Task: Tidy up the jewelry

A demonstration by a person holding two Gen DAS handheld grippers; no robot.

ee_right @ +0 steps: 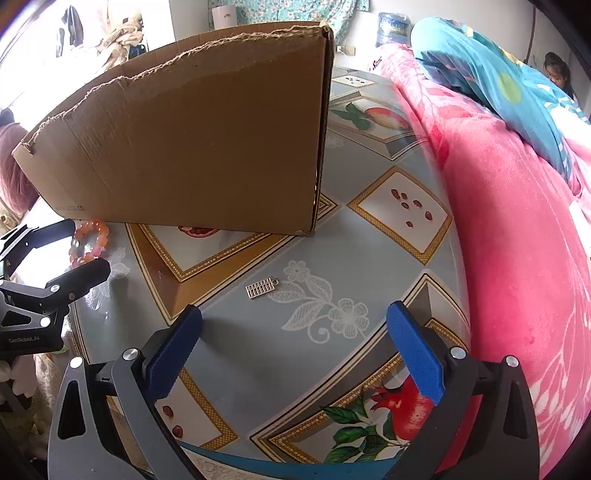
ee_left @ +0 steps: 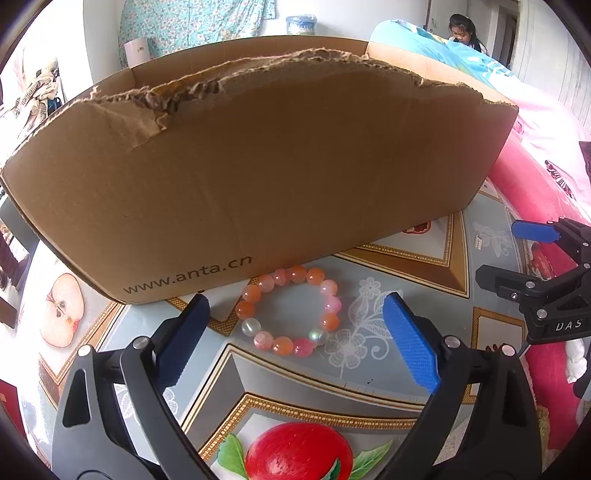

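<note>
A pink and orange bead bracelet (ee_left: 290, 310) lies flat on the patterned tablecloth, just in front of a torn cardboard box (ee_left: 258, 166). My left gripper (ee_left: 295, 306) stands open around it, its blue pads on either side and clear of the beads. In the right wrist view the bracelet (ee_right: 90, 242) shows at the far left beside the left gripper. A small silver abacus charm (ee_right: 261, 288) lies on the cloth ahead of my right gripper (ee_right: 295, 314), which is open and empty. The same charm (ee_left: 478, 242) shows small at the right in the left wrist view.
The box (ee_right: 192, 140) is tall, with ragged top edges, and takes up the back of the table (ee_right: 369, 258). A pink blanket (ee_right: 517, 240) runs along the table's right edge, with a blue quilt (ee_right: 491, 81) behind. A person (ee_left: 463, 31) sits far back right.
</note>
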